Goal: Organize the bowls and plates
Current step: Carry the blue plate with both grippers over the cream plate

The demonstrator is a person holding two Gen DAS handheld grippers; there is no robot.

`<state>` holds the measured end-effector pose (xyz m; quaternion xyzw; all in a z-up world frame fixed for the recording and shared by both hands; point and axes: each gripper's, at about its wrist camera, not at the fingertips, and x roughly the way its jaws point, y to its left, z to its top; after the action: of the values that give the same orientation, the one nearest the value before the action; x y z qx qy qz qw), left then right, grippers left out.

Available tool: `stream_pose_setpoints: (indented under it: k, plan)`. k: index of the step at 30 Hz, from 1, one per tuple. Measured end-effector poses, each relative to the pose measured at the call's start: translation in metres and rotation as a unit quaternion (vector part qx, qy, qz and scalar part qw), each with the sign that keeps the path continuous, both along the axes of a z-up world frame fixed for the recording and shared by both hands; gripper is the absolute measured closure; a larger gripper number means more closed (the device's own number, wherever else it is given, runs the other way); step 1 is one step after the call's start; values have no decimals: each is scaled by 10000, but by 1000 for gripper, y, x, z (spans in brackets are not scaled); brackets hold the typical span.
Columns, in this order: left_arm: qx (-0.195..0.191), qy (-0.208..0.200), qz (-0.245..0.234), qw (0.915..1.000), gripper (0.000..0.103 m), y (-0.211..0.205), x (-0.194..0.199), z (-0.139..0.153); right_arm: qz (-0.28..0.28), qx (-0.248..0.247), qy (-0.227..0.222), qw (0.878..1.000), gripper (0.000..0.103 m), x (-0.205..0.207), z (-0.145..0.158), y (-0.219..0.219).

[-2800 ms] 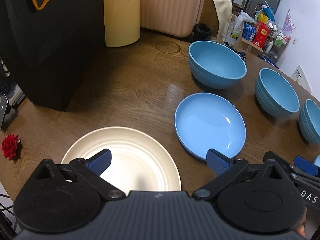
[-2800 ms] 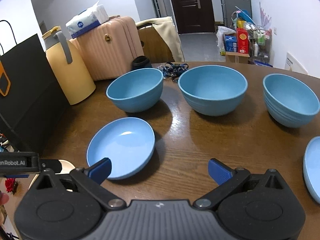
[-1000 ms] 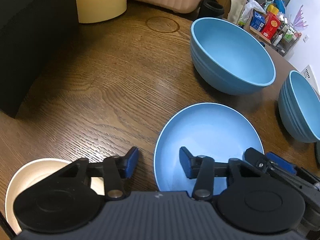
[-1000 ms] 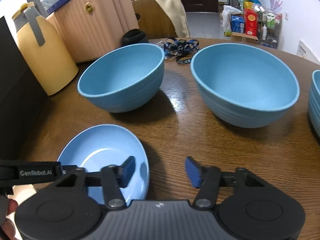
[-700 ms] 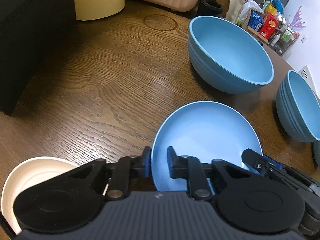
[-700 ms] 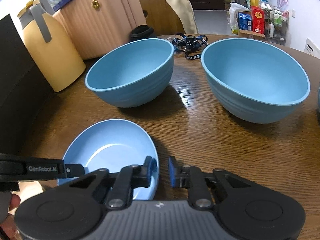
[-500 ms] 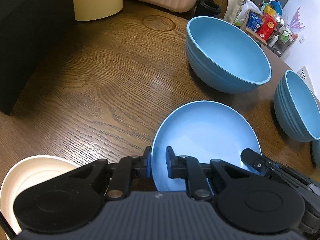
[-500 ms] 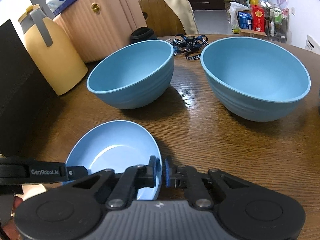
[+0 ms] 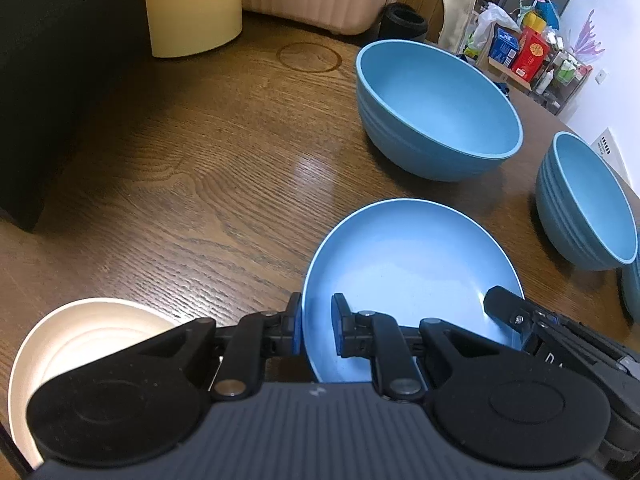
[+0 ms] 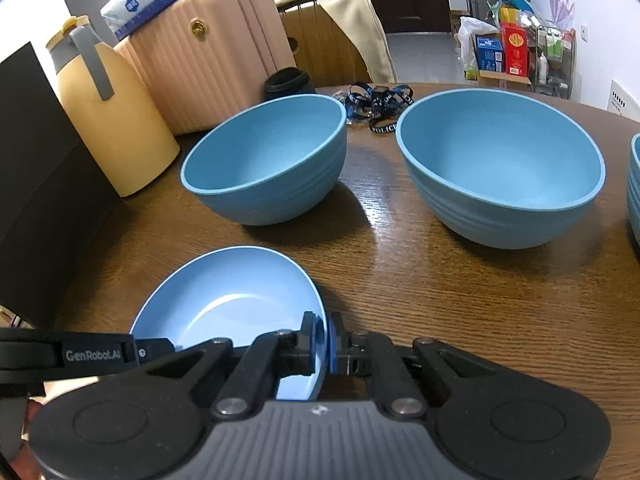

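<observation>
Blue plate (image 9: 408,264), shallow, matte and plain with a thin paler rim, sits on the wooden table (image 9: 192,168), in front of the nearest blue bowl (image 9: 436,108). A second blue bowl (image 10: 500,164) stands beside that one, and a cream plate (image 9: 80,340) lies to the blue plate's left. The left gripper (image 9: 316,330) is clamped on the blue plate's left rim, one pad inside and one outside; the right gripper (image 10: 322,344) pinches the opposite rim the same way. Readable writing: "GenRobot.AI" on the left gripper's side in the right wrist view, and "POLICE" on a dark lanyard (image 10: 378,100) behind the bowls. Both gripper bodies hide the blue plate's near edge, so whether it is lifted off the table cannot be told. A third bowl (image 10: 634,184) is cut off at the frame edge.
</observation>
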<state>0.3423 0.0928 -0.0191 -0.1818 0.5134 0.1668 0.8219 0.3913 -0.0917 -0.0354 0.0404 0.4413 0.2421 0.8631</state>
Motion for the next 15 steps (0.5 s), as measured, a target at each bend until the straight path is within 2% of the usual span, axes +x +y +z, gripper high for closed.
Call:
stream_pose_setpoints:
  k: [15]
  plan:
    - [193,-173,-27,9997,87,-12,-28,24,91,103,-256,9996,97,-27,18,-11]
